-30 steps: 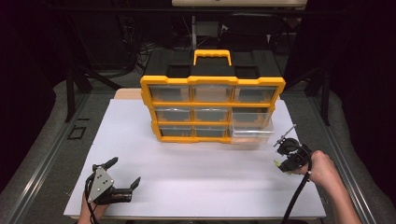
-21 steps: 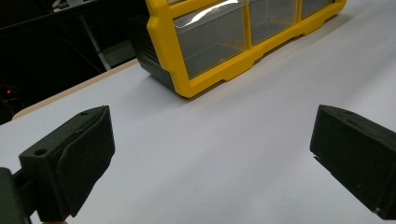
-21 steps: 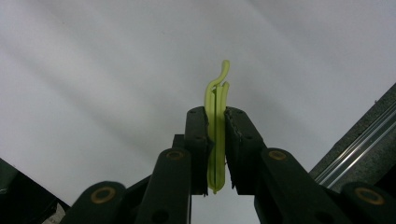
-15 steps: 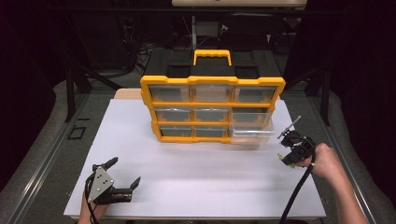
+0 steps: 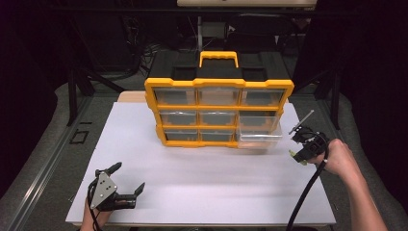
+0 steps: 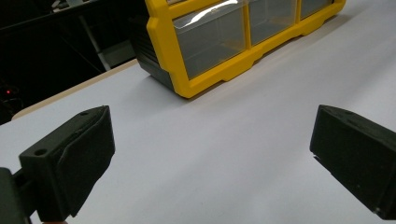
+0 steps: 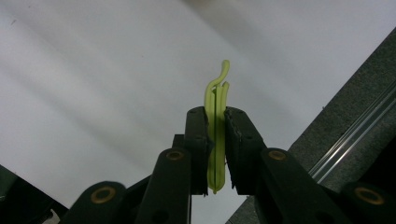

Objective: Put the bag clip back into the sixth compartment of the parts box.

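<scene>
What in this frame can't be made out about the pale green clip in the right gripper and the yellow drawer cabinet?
- Thin pale green plastic clip: its middle is covered by the right gripper's jaw pads in the right gripper view; too small in the high view to tell its shape.
- Clear pulled-out drawer of the yellow and black drawer cabinet: contents unreadable in the high view, through glare.
- Cabinet in the left gripper view: cut off by the top edge.
</scene>
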